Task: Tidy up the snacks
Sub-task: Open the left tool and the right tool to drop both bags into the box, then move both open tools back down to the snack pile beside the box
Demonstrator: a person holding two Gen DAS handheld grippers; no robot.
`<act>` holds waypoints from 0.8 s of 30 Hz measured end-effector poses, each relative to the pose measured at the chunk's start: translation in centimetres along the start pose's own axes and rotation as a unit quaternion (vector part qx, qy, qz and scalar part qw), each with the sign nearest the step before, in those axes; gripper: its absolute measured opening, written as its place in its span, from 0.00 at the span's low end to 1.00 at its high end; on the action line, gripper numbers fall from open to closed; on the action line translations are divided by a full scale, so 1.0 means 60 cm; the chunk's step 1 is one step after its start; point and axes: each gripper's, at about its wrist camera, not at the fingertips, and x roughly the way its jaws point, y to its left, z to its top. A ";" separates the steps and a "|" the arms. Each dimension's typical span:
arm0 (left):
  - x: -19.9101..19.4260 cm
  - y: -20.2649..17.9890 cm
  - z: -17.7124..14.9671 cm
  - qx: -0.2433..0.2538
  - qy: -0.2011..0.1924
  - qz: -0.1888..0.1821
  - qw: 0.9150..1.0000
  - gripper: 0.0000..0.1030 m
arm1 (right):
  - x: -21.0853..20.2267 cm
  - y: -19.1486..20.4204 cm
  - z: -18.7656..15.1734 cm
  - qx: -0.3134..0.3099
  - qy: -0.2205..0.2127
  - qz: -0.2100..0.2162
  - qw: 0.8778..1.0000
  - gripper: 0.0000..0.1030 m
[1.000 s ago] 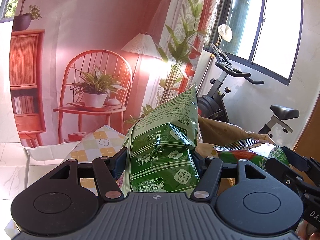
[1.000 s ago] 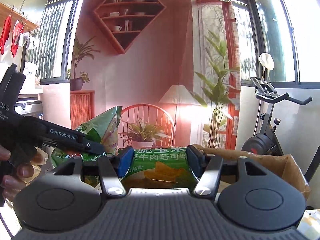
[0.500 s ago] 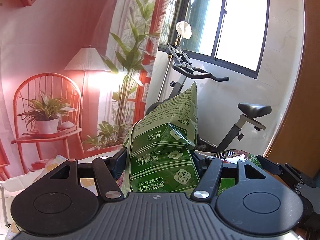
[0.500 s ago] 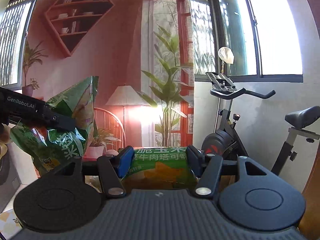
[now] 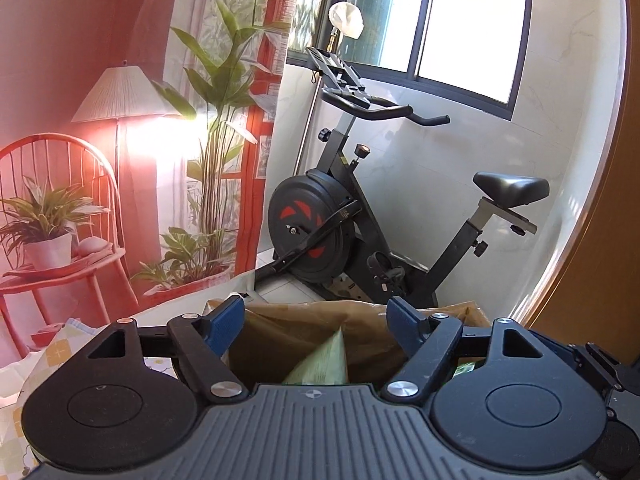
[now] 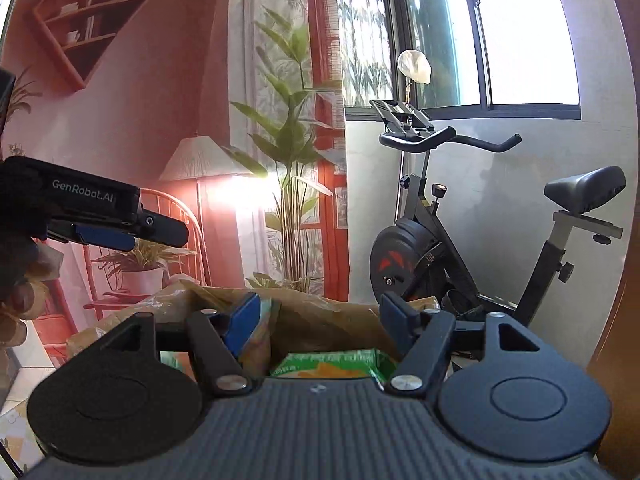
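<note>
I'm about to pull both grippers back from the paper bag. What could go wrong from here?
1. The left gripper has its jaws opening over the brown paper bag; the green snack bag stands on end beneath them and might snag as you withdraw.
2. The right gripper is also opening, with its left pad close beside another packet; that one could get dragged out.
3. The paper bag's crumpled, soft walls could fold inward or tip if bumped.

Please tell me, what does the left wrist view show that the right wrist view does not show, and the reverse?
Only the left wrist view: the left gripper, jaws opening, above a pale green snack bag's tip.

Only the right wrist view: the right gripper, jaws opening, above a green-and-orange snack packet; a triangular wall shelf.

Both: the brown paper bag, the black exercise bike.
</note>
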 end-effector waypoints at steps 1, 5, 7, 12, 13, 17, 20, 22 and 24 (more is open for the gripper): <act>-0.002 0.005 -0.003 -0.001 0.002 -0.004 1.000 0.78 | -0.004 -0.002 0.000 0.004 0.000 0.003 1.000 0.72; -0.038 0.035 -0.012 -0.025 -0.007 -0.034 0.999 0.86 | -0.022 -0.004 0.014 0.029 -0.004 0.030 0.999 0.83; -0.068 0.050 -0.025 -0.040 -0.025 -0.042 0.998 0.89 | -0.038 0.001 0.017 0.035 -0.012 0.037 0.999 0.93; -0.139 0.096 -0.063 -0.061 -0.039 0.003 0.997 0.95 | -0.085 0.028 0.004 0.033 -0.034 0.045 0.998 1.00; -0.151 0.108 -0.072 -0.064 -0.040 0.014 0.997 0.95 | -0.093 0.032 0.000 0.036 -0.034 0.049 0.998 1.00; -0.194 0.157 -0.102 -0.077 -0.038 0.066 0.994 0.95 | -0.114 0.053 -0.021 0.052 -0.015 0.057 0.997 1.00; -0.228 0.194 -0.130 -0.079 -0.031 0.107 0.991 0.95 | -0.131 0.062 -0.042 0.068 -0.005 0.057 0.996 1.00; -0.250 0.220 -0.149 -0.094 -0.029 0.124 0.987 0.95 | -0.140 0.064 -0.060 0.078 -0.001 0.050 0.996 1.00; -0.277 0.248 -0.167 -0.119 -0.035 0.119 0.985 0.94 | -0.148 0.069 -0.081 0.078 0.009 0.041 0.996 1.00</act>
